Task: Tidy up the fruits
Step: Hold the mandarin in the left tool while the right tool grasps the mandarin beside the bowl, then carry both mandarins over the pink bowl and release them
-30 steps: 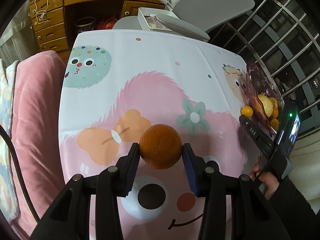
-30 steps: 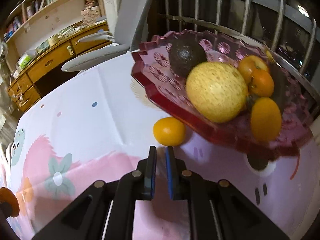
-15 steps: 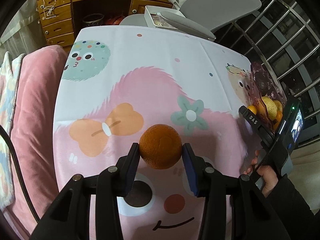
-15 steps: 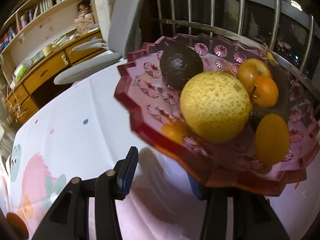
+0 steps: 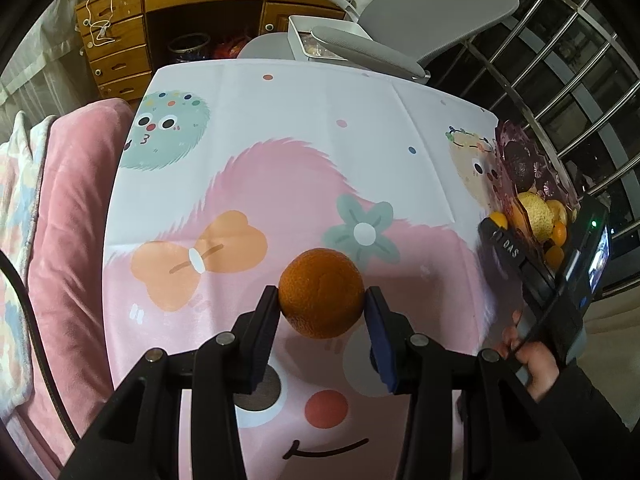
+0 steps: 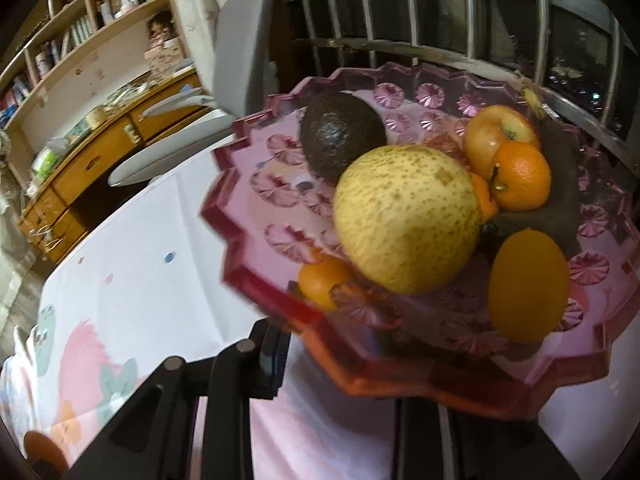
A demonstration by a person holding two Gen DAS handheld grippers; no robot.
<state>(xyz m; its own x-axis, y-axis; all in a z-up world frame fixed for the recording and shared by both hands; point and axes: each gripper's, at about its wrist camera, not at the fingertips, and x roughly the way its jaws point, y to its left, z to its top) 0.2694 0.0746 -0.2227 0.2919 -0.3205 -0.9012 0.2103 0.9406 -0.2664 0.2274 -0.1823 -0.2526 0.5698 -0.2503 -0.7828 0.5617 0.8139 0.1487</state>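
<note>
My left gripper [image 5: 322,314] is shut on a dark orange [image 5: 321,293] and holds it above the cartoon tablecloth [image 5: 280,168]. At the table's right edge stands a pink glass fruit bowl [image 6: 256,264], also in the left wrist view [image 5: 548,168]. It holds a yellow pear [image 6: 406,220], an avocado [image 6: 340,132], an apple [image 6: 496,130] and small oranges [image 6: 520,176]. A small orange [image 6: 322,282] shows through the bowl's glass, on the table beside it [image 5: 499,219]. My right gripper [image 6: 344,364] is open, its fingers [image 6: 272,360] under the bowl's near rim; the right finger is hidden.
A grey office chair [image 5: 420,20] and a wooden desk with drawers [image 5: 120,52] stand behind the table. A pink cushion [image 5: 68,216] lies along the table's left side. Metal window bars [image 6: 472,12] run right behind the bowl. Shelves [image 6: 80,32] fill the far wall.
My right gripper has opened and moved forward to the bowl, its fingers now under the rim by the small orange. My left gripper still holds the orange and has shifted slightly over the cloth.
</note>
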